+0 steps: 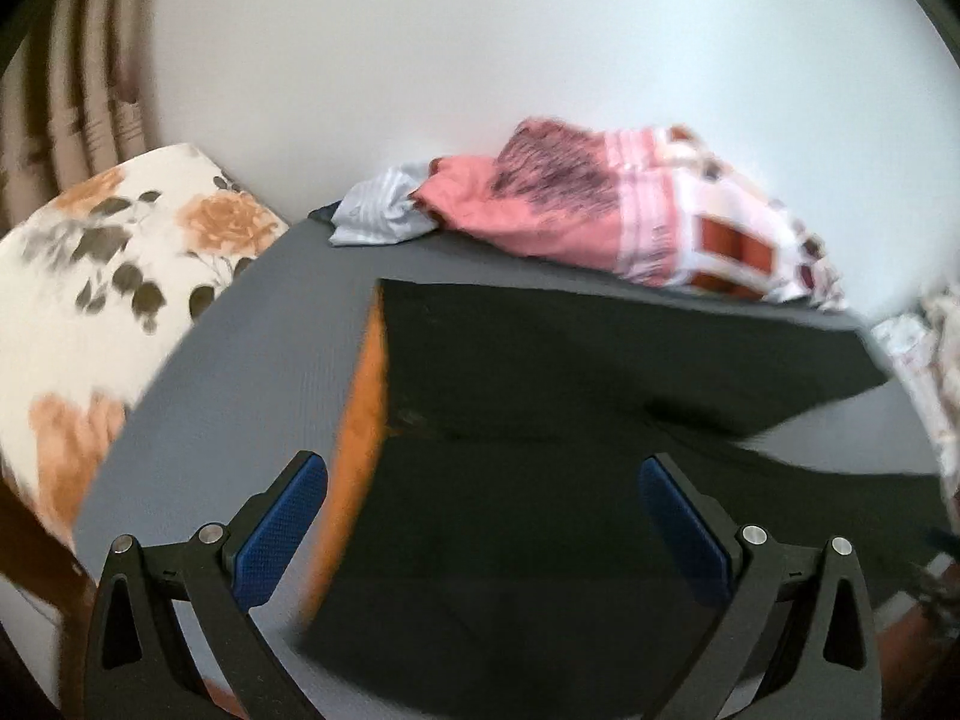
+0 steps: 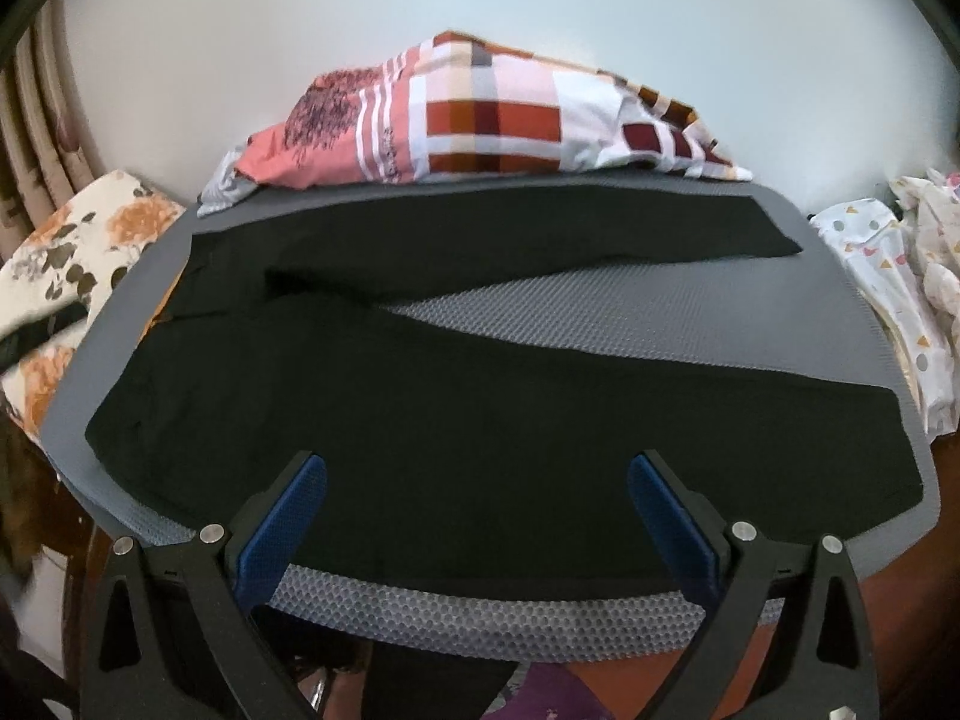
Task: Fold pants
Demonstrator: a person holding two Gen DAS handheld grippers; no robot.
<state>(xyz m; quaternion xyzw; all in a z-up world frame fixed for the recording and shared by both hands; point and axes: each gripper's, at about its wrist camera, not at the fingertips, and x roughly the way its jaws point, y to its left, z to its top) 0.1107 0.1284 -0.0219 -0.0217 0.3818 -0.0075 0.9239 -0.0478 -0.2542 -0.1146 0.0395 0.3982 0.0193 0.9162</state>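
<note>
While the left tongs (image 1: 483,516) are hanging wide apart over the waist end, gripping nothing, the one pair of black pants (image 1: 600,372) is lying flat on the grey mat (image 1: 240,372) just ahead of and beneath their blue pads (image 1: 282,534), with an orange edge (image 1: 360,420), which I cannot identify, running up beside the left pad. Beyond the pants, at the far side of the mat, one pink patterned cloth heap (image 1: 570,210) is sitting with a pale striped cloth (image 1: 378,210) tucked against it, and one floral cushion (image 1: 108,252) is showing off to the left of the tongs. Turning to the right wrist view, the right tongs (image 2: 477,510) are likewise gaping and empty, poised above the near hem side of the pants (image 2: 420,420); two legs are spreading away to the right of the tongs in a narrow V, apart, with bare mat (image 2: 540,312) showing between them. One white dotted cloth (image 2: 888,276) is lying off the mat to the right. Judging by this, no fold is made yet: the legs are waiting to be brought together, and the lengthwise folding is all left to do.
</note>
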